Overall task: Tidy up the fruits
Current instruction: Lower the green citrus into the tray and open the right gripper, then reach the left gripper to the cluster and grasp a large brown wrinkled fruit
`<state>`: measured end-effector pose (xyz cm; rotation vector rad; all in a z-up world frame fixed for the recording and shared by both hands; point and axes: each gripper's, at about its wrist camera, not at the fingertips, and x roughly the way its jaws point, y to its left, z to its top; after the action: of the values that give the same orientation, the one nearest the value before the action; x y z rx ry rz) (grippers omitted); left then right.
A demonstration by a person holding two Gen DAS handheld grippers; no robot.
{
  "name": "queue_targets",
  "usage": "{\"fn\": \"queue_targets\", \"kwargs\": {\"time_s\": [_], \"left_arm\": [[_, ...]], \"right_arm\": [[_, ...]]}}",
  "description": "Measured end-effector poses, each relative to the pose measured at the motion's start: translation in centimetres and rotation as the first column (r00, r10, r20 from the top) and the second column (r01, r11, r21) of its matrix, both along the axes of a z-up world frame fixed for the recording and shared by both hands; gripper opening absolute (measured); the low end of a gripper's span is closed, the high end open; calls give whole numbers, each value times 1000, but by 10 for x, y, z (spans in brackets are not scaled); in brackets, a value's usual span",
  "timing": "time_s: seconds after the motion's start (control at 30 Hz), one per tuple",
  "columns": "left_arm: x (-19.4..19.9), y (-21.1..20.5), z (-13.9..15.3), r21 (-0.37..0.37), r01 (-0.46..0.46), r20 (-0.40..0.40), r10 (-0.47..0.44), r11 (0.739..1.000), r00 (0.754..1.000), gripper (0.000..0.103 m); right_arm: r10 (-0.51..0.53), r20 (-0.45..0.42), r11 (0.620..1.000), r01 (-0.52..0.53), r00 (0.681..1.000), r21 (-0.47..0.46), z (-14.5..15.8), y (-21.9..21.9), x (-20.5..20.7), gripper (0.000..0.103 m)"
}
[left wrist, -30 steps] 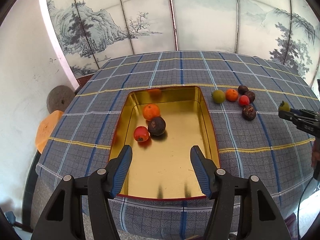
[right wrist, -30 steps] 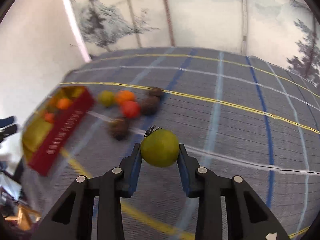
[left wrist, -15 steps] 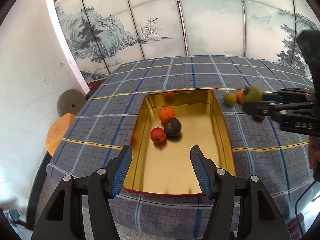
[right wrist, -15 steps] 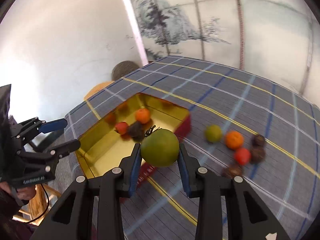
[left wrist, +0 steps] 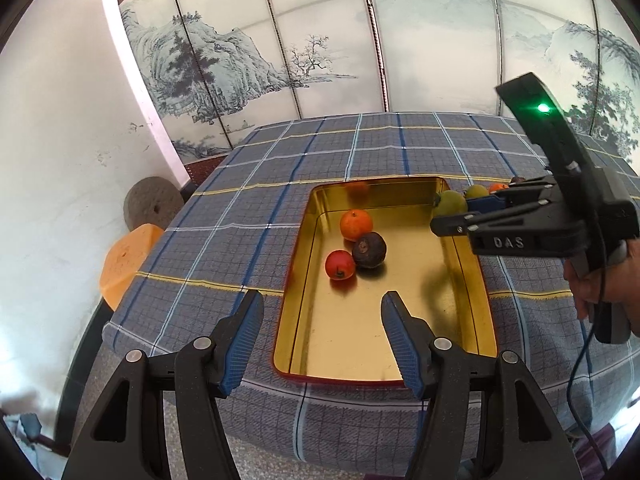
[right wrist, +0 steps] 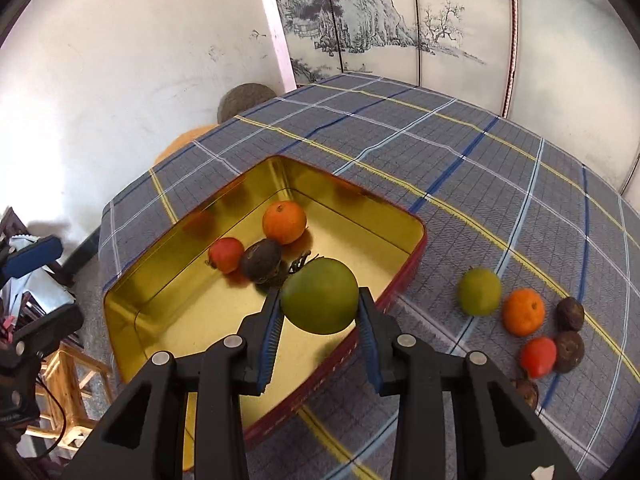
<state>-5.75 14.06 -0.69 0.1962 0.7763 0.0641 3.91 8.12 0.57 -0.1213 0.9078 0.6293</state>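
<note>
A gold tin tray with a red outer rim lies on the plaid cloth. In it lie an orange, a dark brown fruit and a small red fruit. My right gripper is shut on a green fruit and holds it above the tray's right side. My left gripper is open and empty, at the tray's near end.
Loose fruits lie on the cloth right of the tray: a green one, an orange, a red one and dark brown ones. An orange stool and a round stone stand left of the table.
My right gripper has carried the green fruit from right of the tray over the tray's right side. The left gripper has pulled back and stayed open.
</note>
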Motion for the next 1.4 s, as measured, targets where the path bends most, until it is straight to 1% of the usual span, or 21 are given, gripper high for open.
{"fn": "queue_targets", "kwargs": {"time_s": [0.23, 0.37, 0.43, 0.5, 0.53, 0.63, 0.7, 0.8, 0.87, 0.93, 1.0, 1.03, 1.1, 1.13, 1.17, 1.23, 1.27, 1.3, 1.33, 1.37, 1.4], "left_arm": [[-2, 4, -1, -2, -7, -5, 7, 1000, 1000, 62], [-3, 6, -1, 0, -10, -8, 10, 1000, 1000, 63], [-3, 7, -1, -4, -12, -8, 12, 1000, 1000, 63], [-3, 9, -1, -8, -15, -10, 15, 1000, 1000, 63], [-3, 9, -1, -8, -17, -11, 17, 1000, 1000, 64], [-2, 9, -2, -14, -20, -18, 19, 1000, 1000, 64], [-2, 9, -2, -19, -18, -24, 17, 1000, 1000, 64], [-3, 6, -3, -12, -11, -29, 11, 1000, 1000, 64], [-3, 4, -3, -7, -5, -30, 5, 1000, 1000, 65], [-4, 1, -3, 1, 4, -32, -4, 1000, 999, 65], [-3, -4, -2, 7, 14, -33, -14, 1000, 999, 65], [-3, -7, -2, 9, 20, -33, -20, 1000, 999, 65], [-2, -12, -2, 2, 33, -36, -33, 999, 999, 65], [-1, -15, -2, -8, 44, -42, -44, 999, 998, 65], [0, -20, -2, -25, 63, -50, -65, 998, 997, 65], [3, -29, -1, -53, 94, -53, -96, 994, 994, 65], [5, -36, 0, -88, 124, -45, -128, 988, 991, 65], [8, -42, 2, -122, 150, -39, -156, 981, 987, 65], [11, -49, 3, -147, 171, -36, -178, 974, 983, 65], [14, -57, 4, -162, 189, -35, -197, 968, 980, 65], [17, -65, 6, -169, 207, -32, -215, 964, 976, 65]], "right_arm": [[-5, 3, 999, 5, 1000, -34, -4, 17, 14, 34], [-19, 19, 1000, 19, 1000, -21, -1, 21, 18, 38], [-36, 44, 999, 36, 998, 6, 6, 17, 16, 49], [-50, 70, 998, 48, 996, 37, 14, 13, 11, 72], [-64, 94, 997, 59, 993, 52, 20, 9, 6, 74], [-84, 122, 993, 73, 989, 98, 32, -4, -6, 76], [-115, 129, 987, 99, 985, 128, 36, -18, -15, 87], [-186, 126, 971, 163, 974, 178, 36, -48, -31, 96], [-254, 110, 955, 231, 961, 187, 34, -69, -37, 101], [-391, 84, 913, 375, 917, 160, 28, -103, -46, 102], [-511, 70, 857, 503, 856, 107, 25, -132, -52, 103], [-575, 58, 818, 572, 816, 64, 24, -152, -54, 103], [-613, 38, 790, 612, 789, 36, 23, -188, -56, 103], [-626, 21, 779, 625, 779, 56, 23, -214, -58, 103], [-656, 4, 752, 653, 755, 87, 21, -237, -61, 103], [-724, -62, 673, 723, 687, 157, 11, -284, -70, 103], [-736, -92, 653, 740, 670, 160, 5, -297, -71, 103], [-749, -144, 636, 763, 647, 119, -7, -315, -69, 103], [-744, -190, 640, 765, 641, 77, -19, -328, -66, 103], [-743, -217, 638, 768, 633, 58, -28, -340, -66, 103], [-761, -224, 618, 786, 609, 39, -35, -350, -67, 103]]}}
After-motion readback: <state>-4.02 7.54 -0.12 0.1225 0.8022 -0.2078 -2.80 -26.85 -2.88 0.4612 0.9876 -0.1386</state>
